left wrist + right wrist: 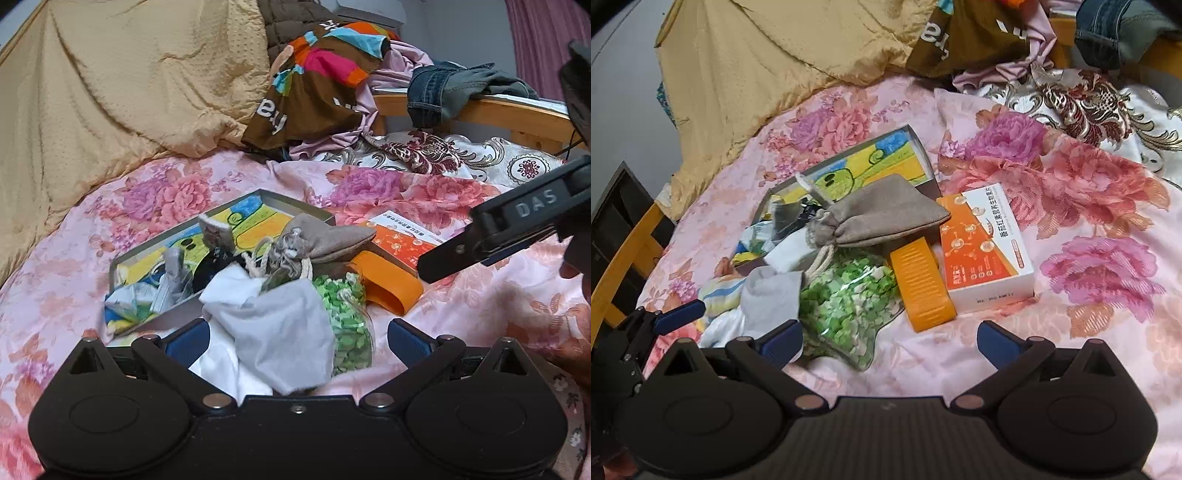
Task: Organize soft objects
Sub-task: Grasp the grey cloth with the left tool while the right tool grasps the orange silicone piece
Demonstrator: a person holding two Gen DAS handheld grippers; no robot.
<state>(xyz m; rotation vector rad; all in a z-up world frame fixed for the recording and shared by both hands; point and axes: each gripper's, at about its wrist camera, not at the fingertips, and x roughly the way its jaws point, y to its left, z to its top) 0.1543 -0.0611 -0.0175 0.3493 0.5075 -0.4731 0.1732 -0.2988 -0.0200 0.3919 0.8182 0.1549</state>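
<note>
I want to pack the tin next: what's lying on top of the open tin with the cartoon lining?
A grey-brown drawstring pouch lies across the tin's near corner; small grey and white cloth items sit inside. What lies beneath them is hidden.

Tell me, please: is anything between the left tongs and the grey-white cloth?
Nothing visible. The left tongs are open, and the grey-white cloth already lies between the two fingers. The bag of green pieces only lies beside it, to the right.

Pink floral bedspread (pixel 1089 332), tan quilt (pixel 110 92), grey pouch (pixel 882 214), green-white bag (pixel 846 306), orange case (pixel 921 286), orange-white box (pixel 986 243).
</note>
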